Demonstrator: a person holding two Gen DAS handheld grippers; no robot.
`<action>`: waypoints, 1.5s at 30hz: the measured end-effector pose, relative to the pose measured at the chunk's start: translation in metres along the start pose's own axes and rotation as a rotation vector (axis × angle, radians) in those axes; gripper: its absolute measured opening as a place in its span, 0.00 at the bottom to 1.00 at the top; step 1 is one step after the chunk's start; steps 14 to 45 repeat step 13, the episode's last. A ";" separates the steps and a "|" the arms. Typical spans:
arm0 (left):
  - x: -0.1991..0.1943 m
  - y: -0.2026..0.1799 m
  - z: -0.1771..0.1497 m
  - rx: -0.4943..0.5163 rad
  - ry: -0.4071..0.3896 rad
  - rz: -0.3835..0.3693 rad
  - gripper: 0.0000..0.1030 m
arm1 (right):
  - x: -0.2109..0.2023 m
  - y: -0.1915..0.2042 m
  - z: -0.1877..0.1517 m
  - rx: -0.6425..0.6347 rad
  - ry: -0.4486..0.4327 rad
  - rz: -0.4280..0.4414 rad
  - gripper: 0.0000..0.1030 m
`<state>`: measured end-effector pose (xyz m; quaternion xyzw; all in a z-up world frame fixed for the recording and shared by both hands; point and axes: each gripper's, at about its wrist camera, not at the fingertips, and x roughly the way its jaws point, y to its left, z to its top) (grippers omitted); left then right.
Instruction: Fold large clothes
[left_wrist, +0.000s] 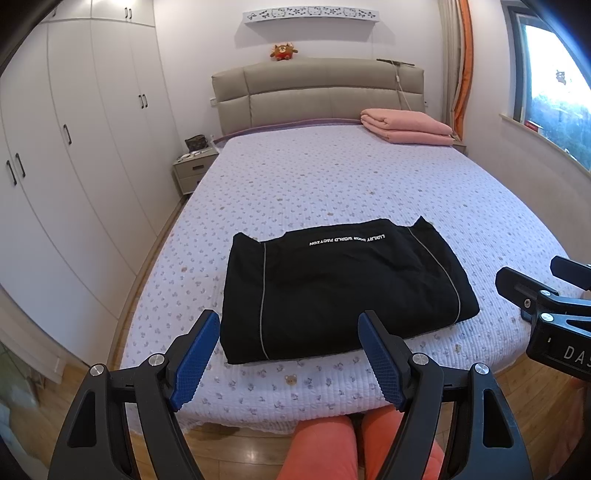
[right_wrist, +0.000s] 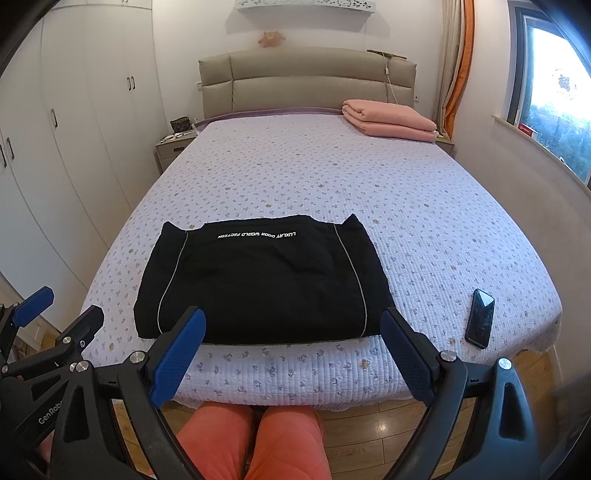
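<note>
The right claw is cut off by the right edge of the left wrist view, its far finger barely showing. In the right wrist view, the red plush toy on the padded headboard is blurred (its shape unclear). The person's orange-trousered knees run off the bottom edge. What the folded black garment hides in its underlayers cannot be told.

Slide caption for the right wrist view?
Folded black garment on the bed, phone beside it; right gripper hovers with jaws open and empty.
</note>
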<state>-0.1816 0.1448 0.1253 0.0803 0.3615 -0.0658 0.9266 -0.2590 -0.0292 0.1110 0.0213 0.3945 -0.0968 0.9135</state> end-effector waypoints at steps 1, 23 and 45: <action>0.000 0.000 0.000 0.002 -0.001 0.002 0.76 | 0.000 0.000 0.000 -0.001 0.001 0.001 0.93; -0.003 0.006 0.000 -0.005 -0.039 0.090 0.76 | 0.002 0.000 0.000 -0.009 0.006 0.005 0.93; -0.003 0.006 0.000 -0.005 -0.039 0.090 0.76 | 0.002 0.000 0.000 -0.009 0.006 0.005 0.93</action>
